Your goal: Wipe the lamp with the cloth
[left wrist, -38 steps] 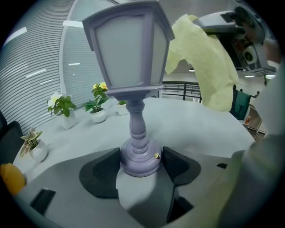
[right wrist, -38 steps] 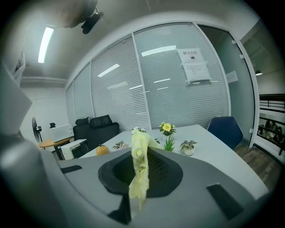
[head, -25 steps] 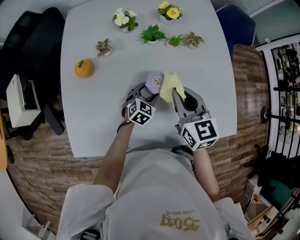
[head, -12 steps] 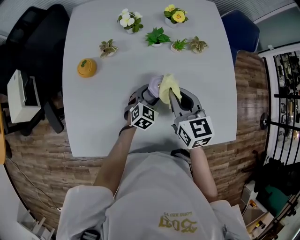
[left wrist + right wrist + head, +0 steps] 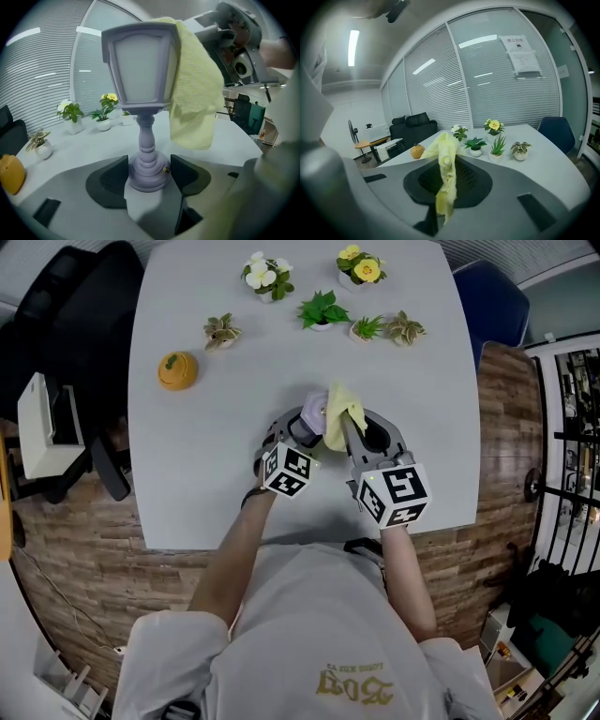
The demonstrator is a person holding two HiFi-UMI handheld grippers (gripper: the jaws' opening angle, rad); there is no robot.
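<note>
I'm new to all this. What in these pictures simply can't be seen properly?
- Left gripper view: the right side of the lamp is covered by the cloth draped over it.
- Head view: the lamp's stem and base do not show from above; its own top and the cloth cover them.
- Right gripper view: the lamp is out of view, and the print on the paper notices on the glass wall is too small to read.

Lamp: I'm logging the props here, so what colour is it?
The lamp is pale lilac all over; the left gripper view shows it best.
</note>
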